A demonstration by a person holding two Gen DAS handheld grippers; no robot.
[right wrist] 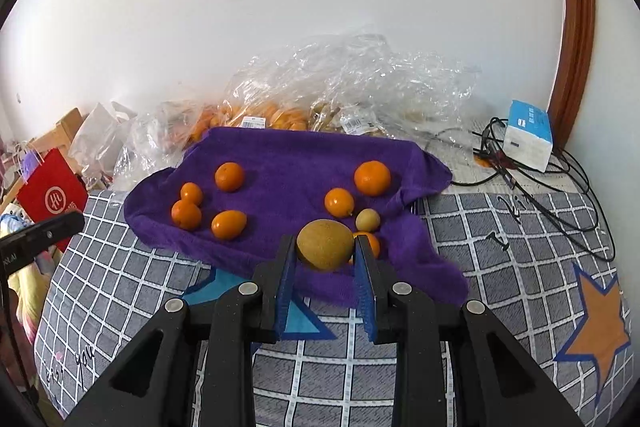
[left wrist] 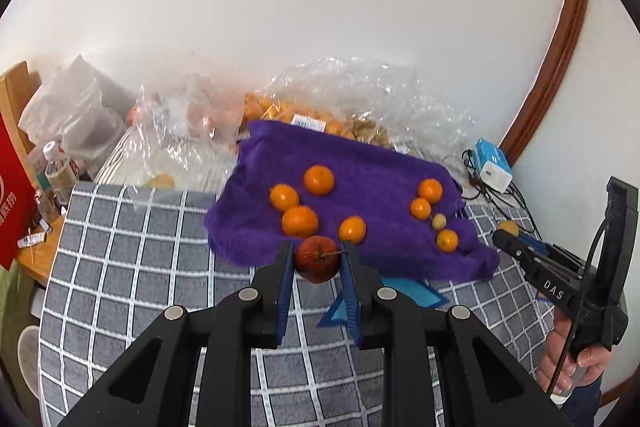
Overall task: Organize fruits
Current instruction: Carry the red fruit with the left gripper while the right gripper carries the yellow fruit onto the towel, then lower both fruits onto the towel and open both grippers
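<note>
- Purple towel point(right wrist: 288, 163): cloth, matt, fuzzy pile.
- Checked cover point(right wrist: 500, 287): woven cloth, matt.
- Clear bags point(right wrist: 360, 79): thin plastic, glossy, crinkled.
- Oranges point(right wrist: 372, 178): smooth, slight sheen.
- Red apple point(left wrist: 317, 259): glossy, streaked skin.
- Brown-green fruit point(right wrist: 325, 245): matt, rough.
- Door frame point(right wrist: 576, 27): polished wood.

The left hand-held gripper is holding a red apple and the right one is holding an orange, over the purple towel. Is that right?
Not quite. The right hand-held gripper holds a yellow-brown fruit, not an orange; the right wrist view shows it. The rest stands: the left hand-held gripper holds the red apple, by the purple towel.
</note>
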